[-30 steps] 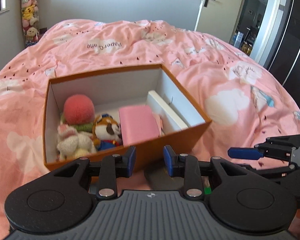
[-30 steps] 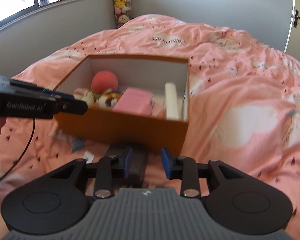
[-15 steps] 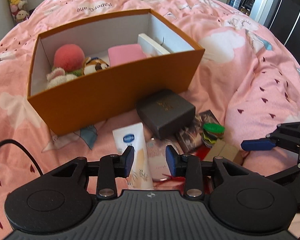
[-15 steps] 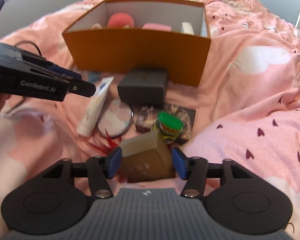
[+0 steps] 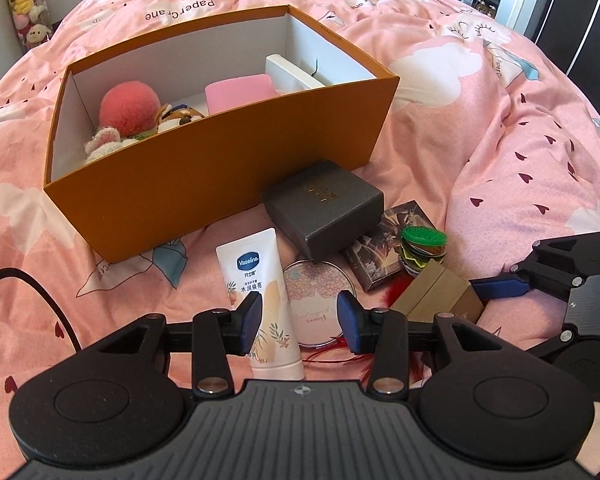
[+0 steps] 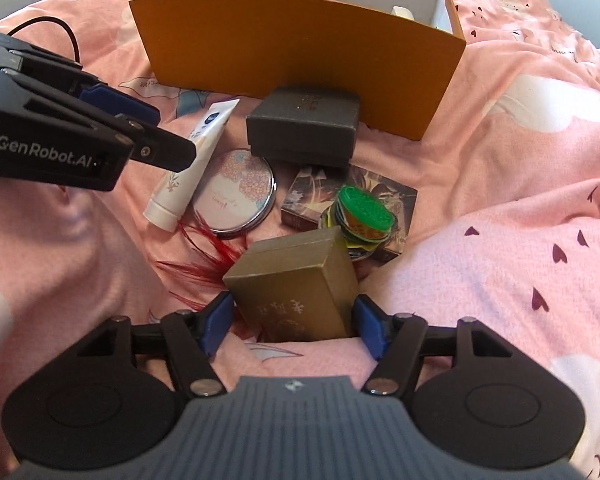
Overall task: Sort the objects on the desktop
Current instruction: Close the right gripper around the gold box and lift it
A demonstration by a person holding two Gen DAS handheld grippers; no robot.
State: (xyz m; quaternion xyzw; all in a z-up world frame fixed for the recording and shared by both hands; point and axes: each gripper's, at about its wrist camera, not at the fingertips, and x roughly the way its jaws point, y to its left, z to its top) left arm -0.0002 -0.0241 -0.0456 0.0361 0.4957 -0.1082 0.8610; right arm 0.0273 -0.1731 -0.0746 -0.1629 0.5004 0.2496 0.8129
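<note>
Loose items lie in front of the orange storage box (image 5: pixel 220 184) on the pink bed. My left gripper (image 5: pixel 300 320) hovers low over the white Vaseline tube (image 5: pixel 256 276) and the round compact mirror (image 5: pixel 316 296); its jaws are opening and grip nothing. My right gripper (image 6: pixel 294 322) straddles the upright gold box (image 6: pixel 296 280). Its jaws are closing, with a sliver of gap left at the pads. Beyond lie a dark grey box (image 6: pixel 304 124), a patterned card box (image 6: pixel 312 192), a stack of green discs (image 6: pixel 364 212) and red feathers (image 6: pixel 208 252).
The orange box holds a pink pompom (image 5: pixel 130 108), plush toys, a pink block (image 5: pixel 240 92) and a white box (image 5: pixel 288 72). A black cable (image 5: pixel 40 292) loops at the left. Rumpled duvet rises on the right. A door and dark wardrobe stand far behind.
Both grippers tipped downward and sank, from facing the orange box's inside to the pile in front of it. The right jaws spread around the gold box. The left jaws widened.
</note>
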